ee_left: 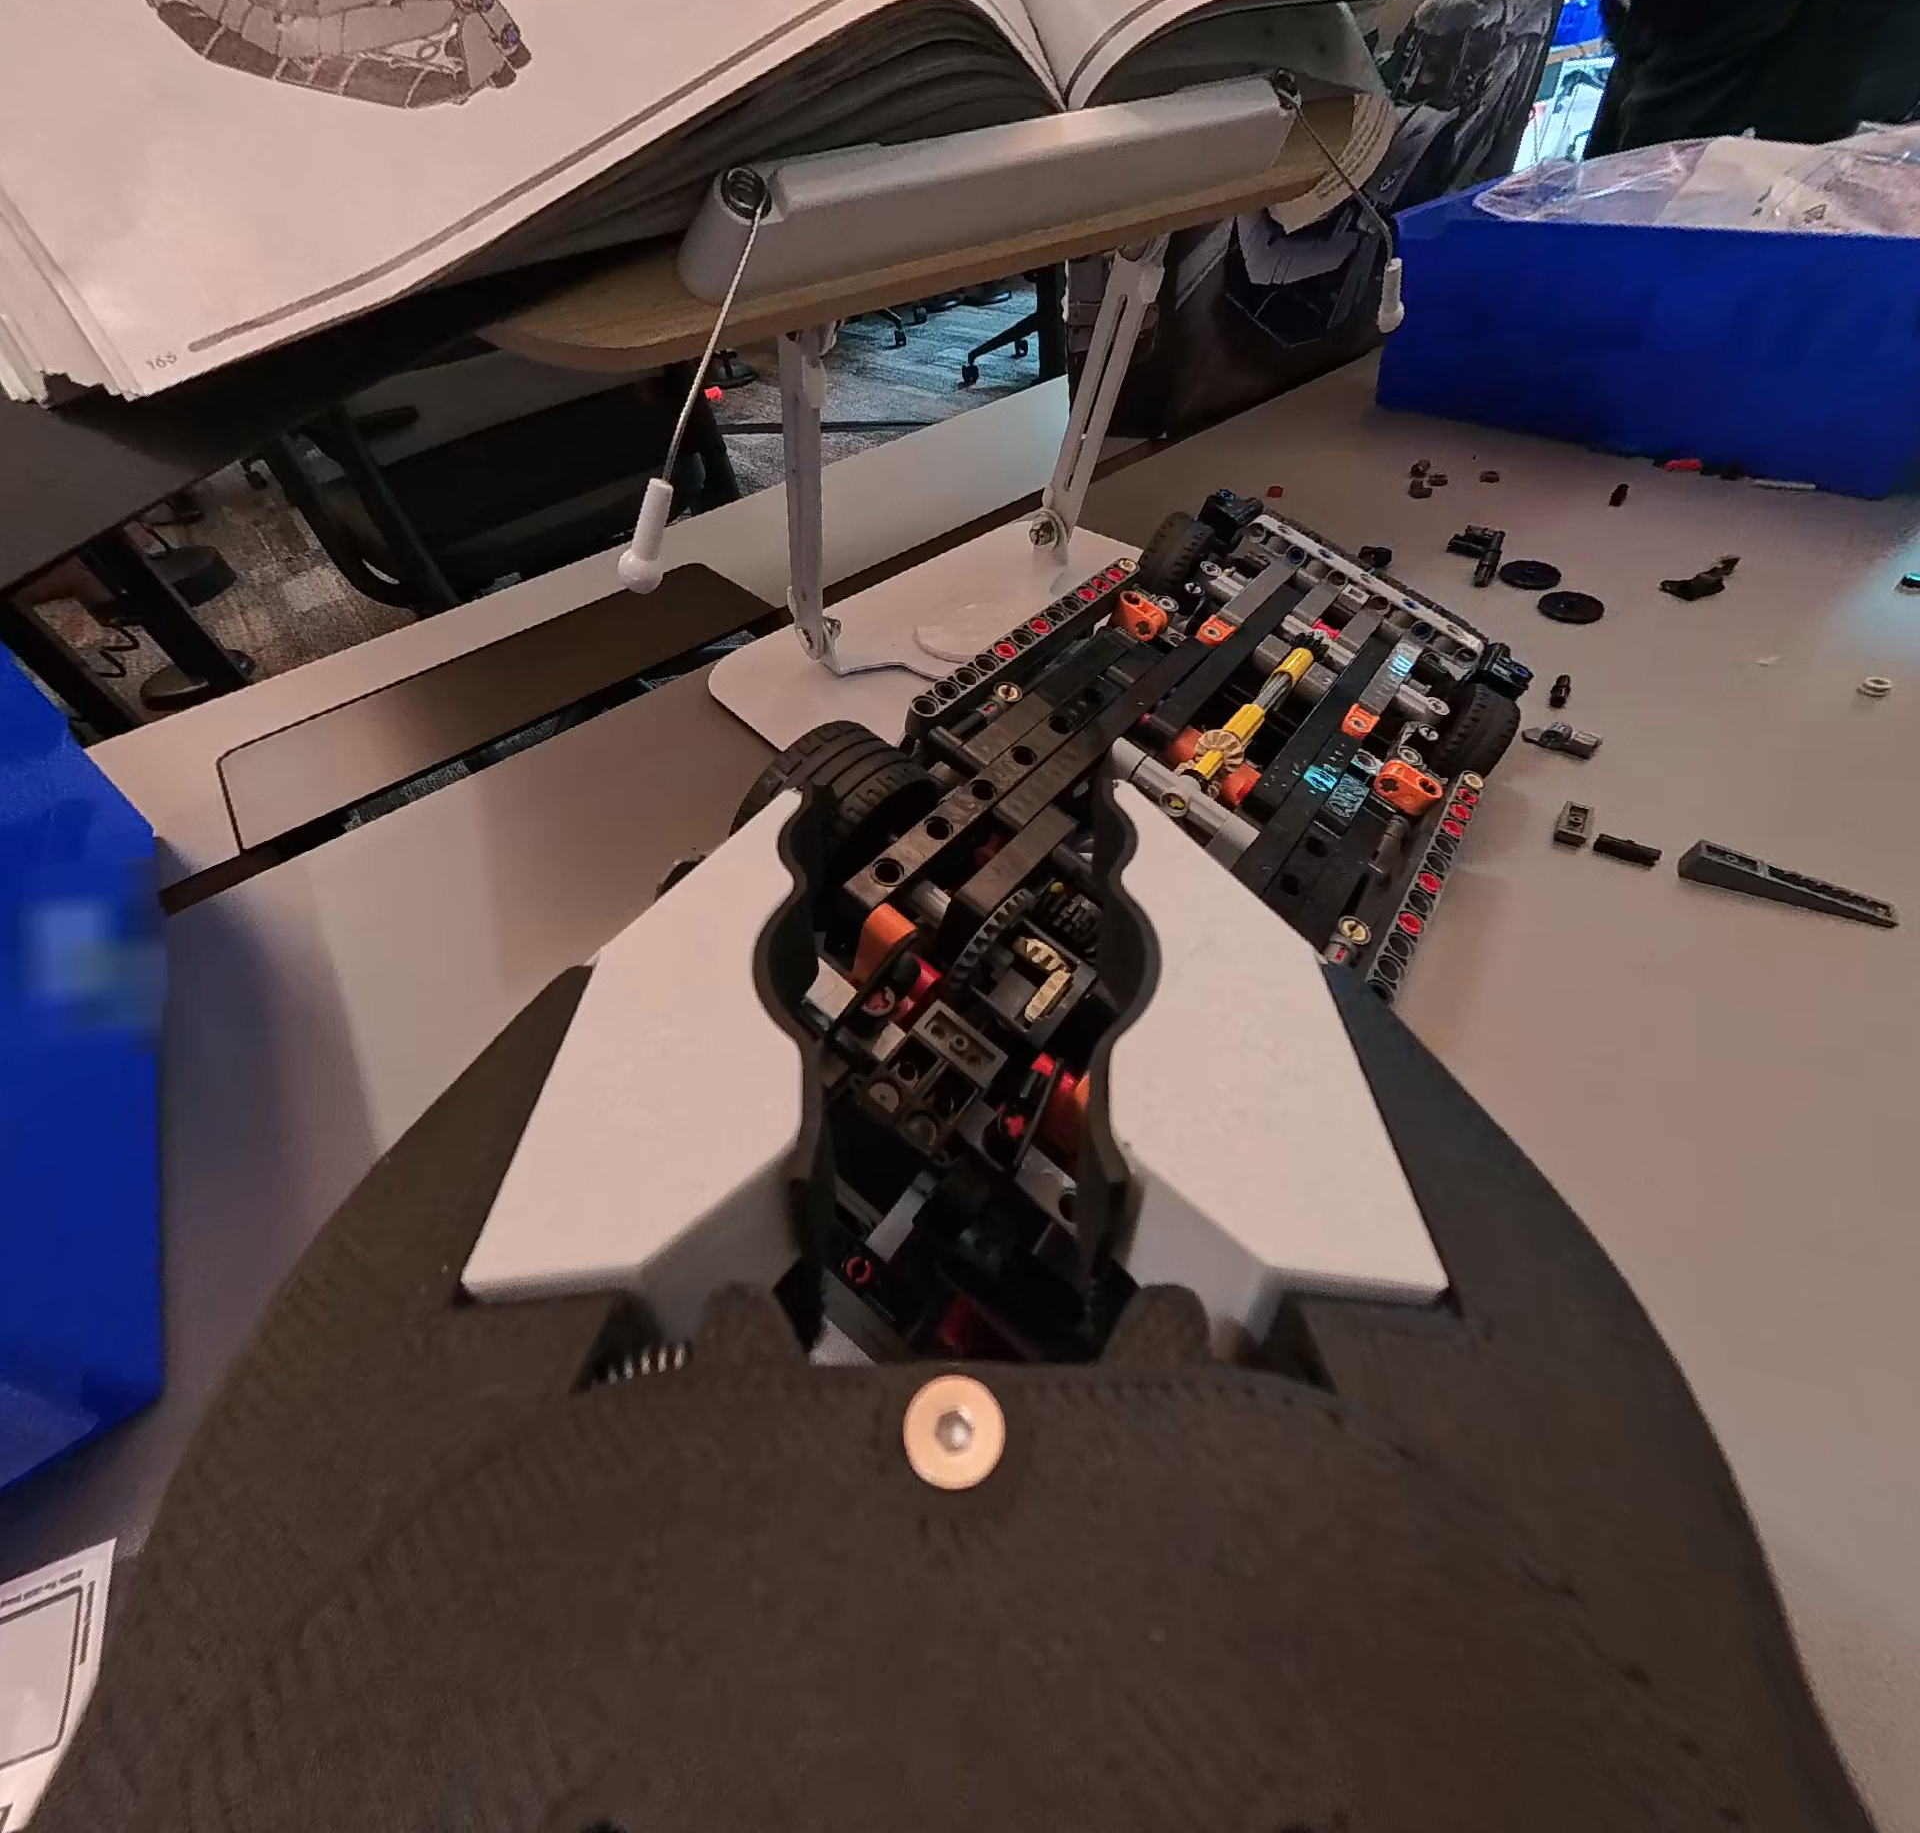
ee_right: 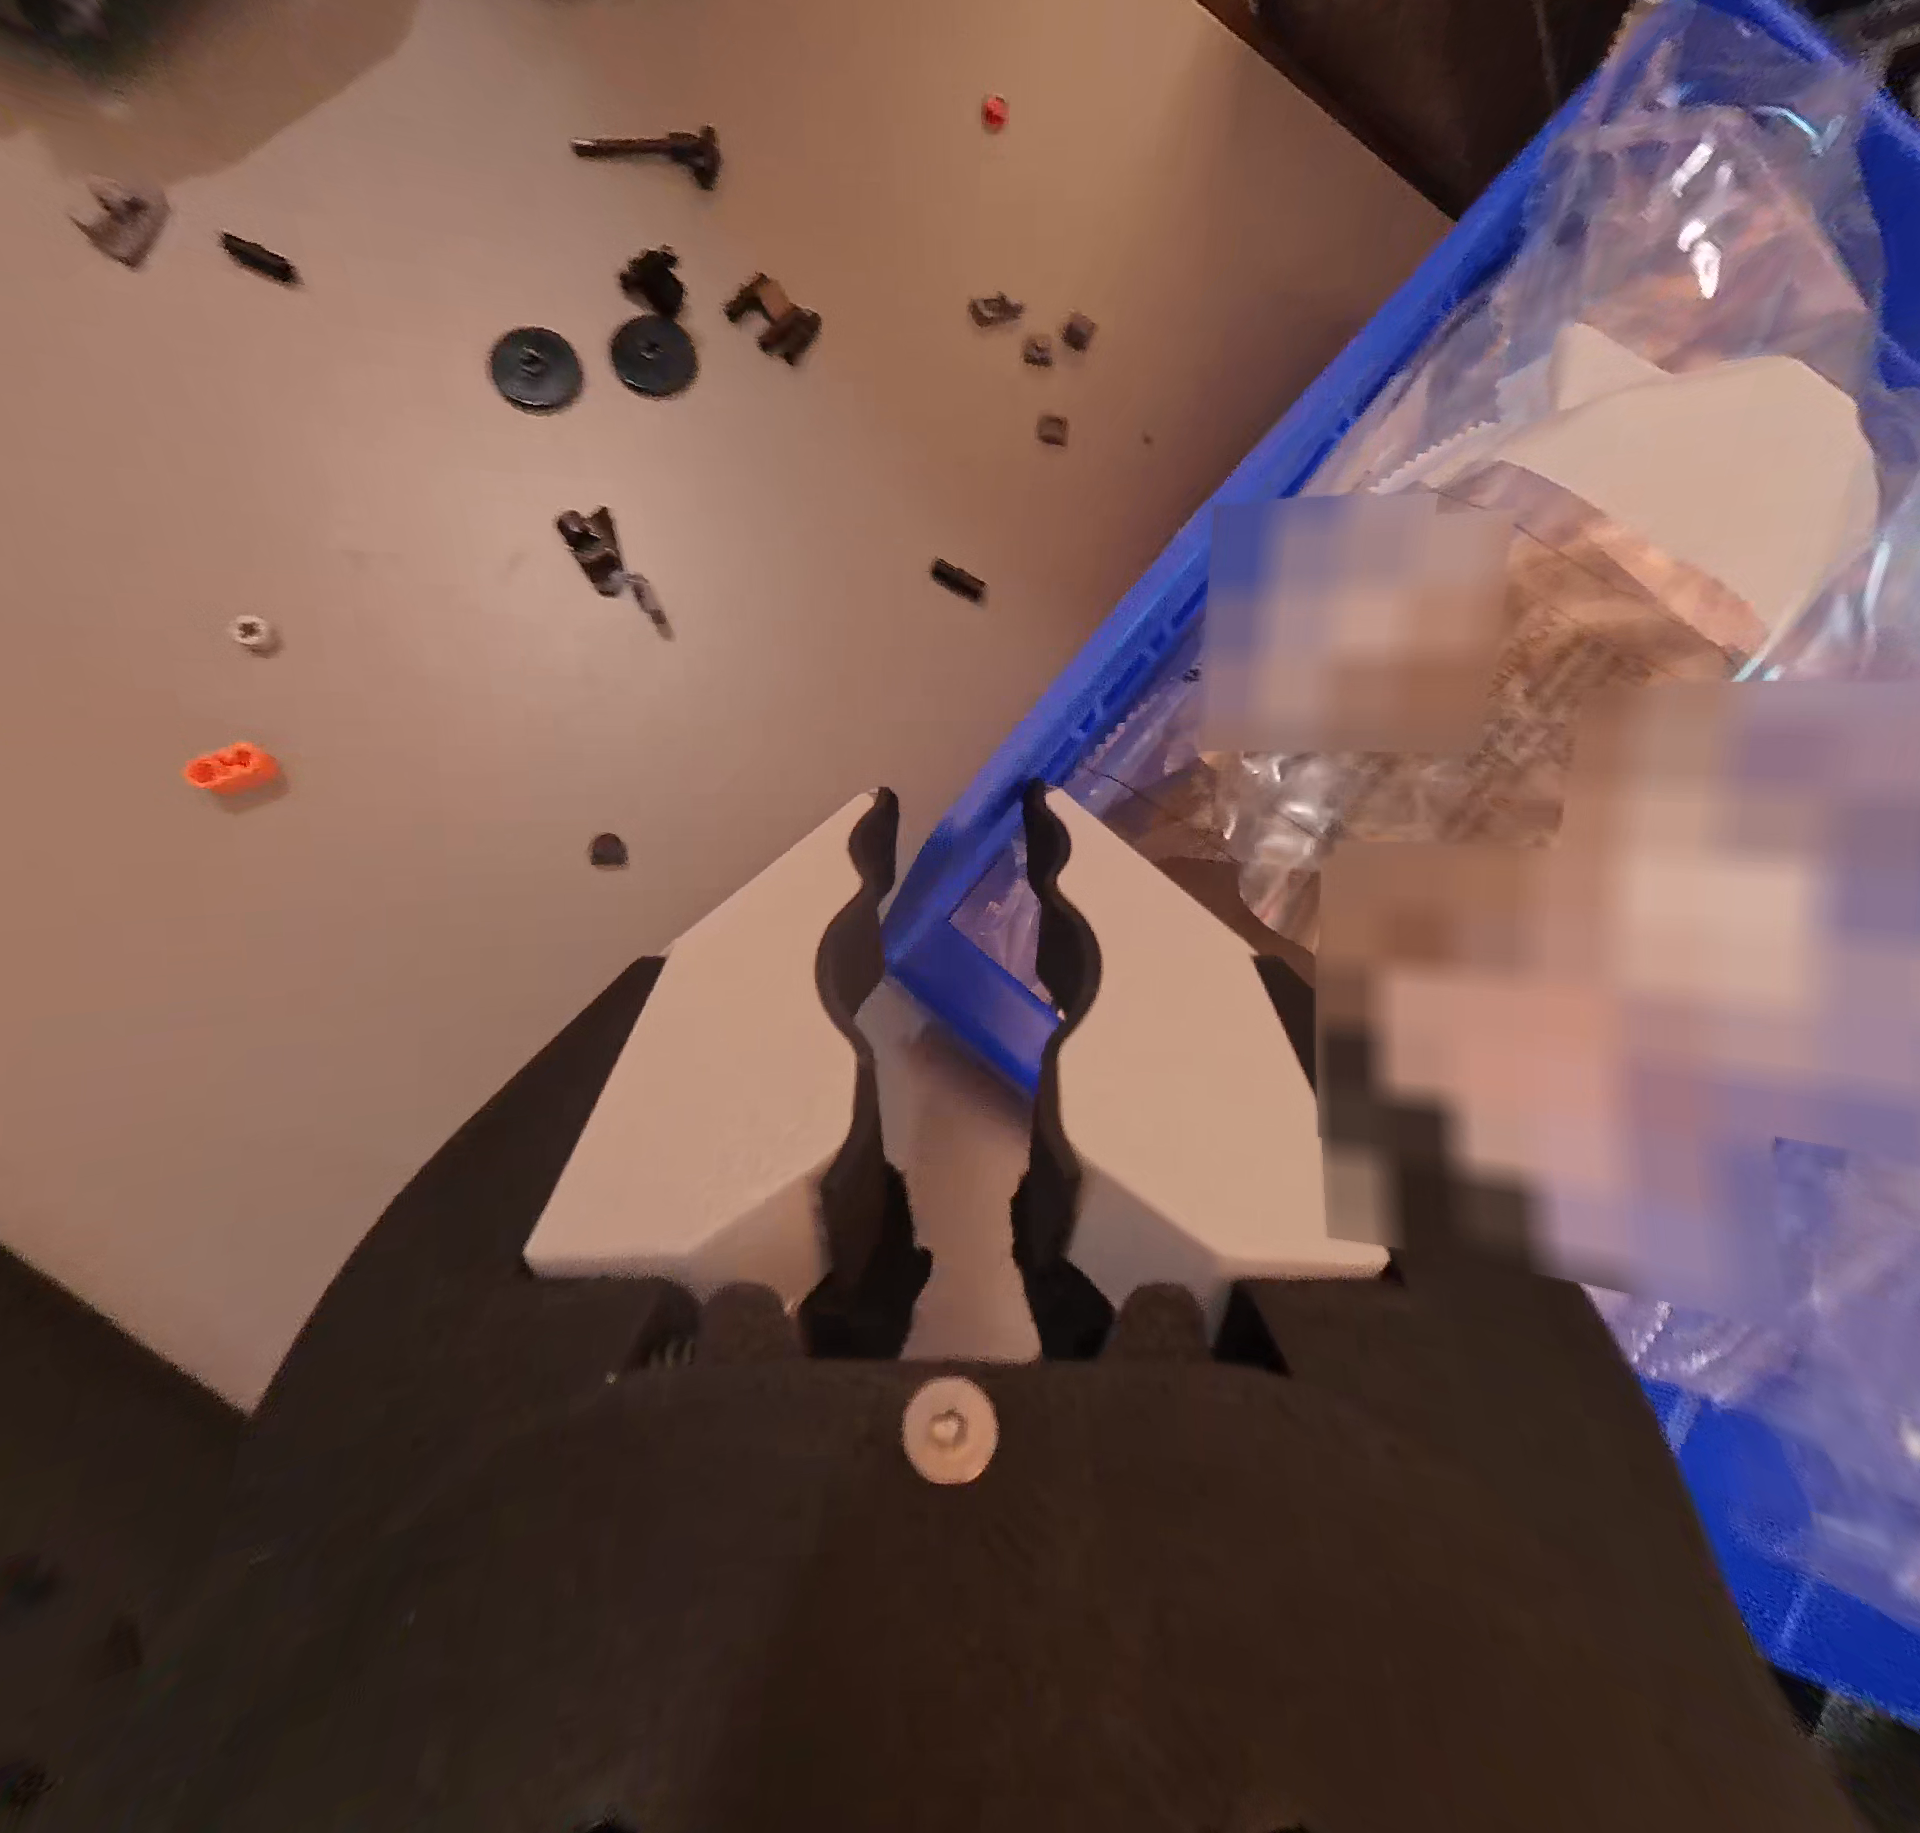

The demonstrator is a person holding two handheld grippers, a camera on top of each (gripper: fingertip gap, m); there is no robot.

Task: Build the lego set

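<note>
My left claw [ee_left: 956, 817] is clenched around the near end of the long black lego car chassis [ee_left: 1226, 744], a dense frame of studded beams with orange connectors, red pins, a yellow axle and rubber tyres. The chassis fills the gap between my wavy black pads, which press on its two sides; my fingers [ee_left: 665, 1077] are smooth pale grey plastic on a rough black printed body. The chassis runs away from me across the matte beige counter [ee_left: 1558, 1108], its far end beside the white metal foot of the book stand [ee_left: 831, 661]. Above the chassis, the stand carries the thick open instruction booklet [ee_left: 520, 121]. Right of the chassis lie small dark loose pieces, among them a long grey wedge-shaped slope [ee_left: 1787, 890], and beyond them a blue plastic bin [ee_left: 1621, 329].

My right claw [ee_right: 956, 827] is released, slightly parted and holding nothing. It hovers above the corner of that blue plastic bin [ee_right: 1039, 848], which holds crinkled clear plastic bags [ee_right: 1558, 277]. Left of the bin, the counter [ee_right: 416, 536] bears two flat black discs [ee_right: 535, 365], a small orange two-hole connector [ee_right: 231, 767] and scattered dark bits.
</note>
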